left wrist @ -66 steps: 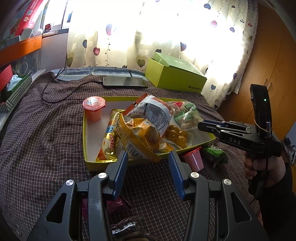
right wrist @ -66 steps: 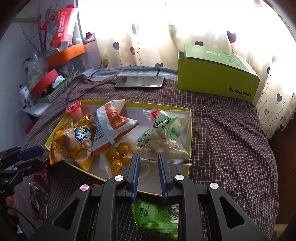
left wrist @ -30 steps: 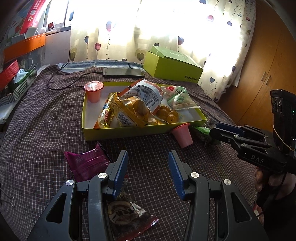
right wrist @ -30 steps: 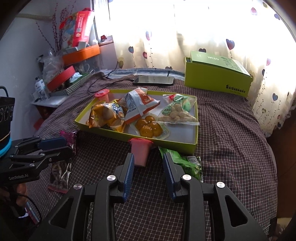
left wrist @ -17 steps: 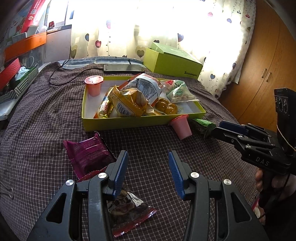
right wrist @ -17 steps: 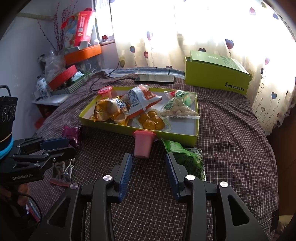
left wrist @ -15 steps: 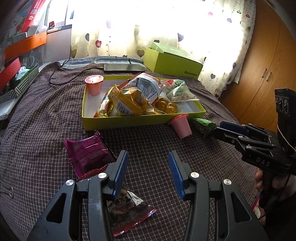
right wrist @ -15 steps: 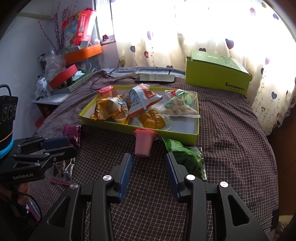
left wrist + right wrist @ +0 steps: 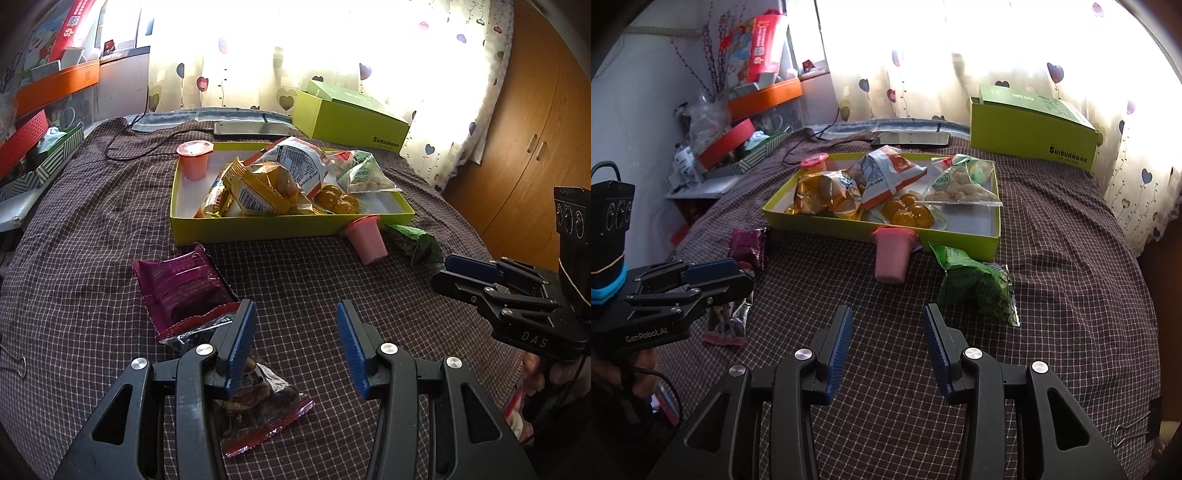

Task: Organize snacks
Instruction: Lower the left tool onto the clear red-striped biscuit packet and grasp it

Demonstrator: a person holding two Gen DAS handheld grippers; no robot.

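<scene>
**Right tool released and backed off; four snacks remain outside the tray.**

The right tool (image 9: 886, 347) has withdrawn from the yellow tray (image 9: 960, 245) and its jaws are opening with nothing between them. The left tool (image 9: 295, 339) stands wide and empty, unchanged. On the bed, the pink cup (image 9: 892, 254) lies tipped against the tray's near wall, the green packet (image 9: 975, 286) just beside it; the purple packet (image 9: 181, 288) and clear packet (image 9: 258, 402) lie nearer the left tool. Judgement: the cup is the likely next pick.
</scene>
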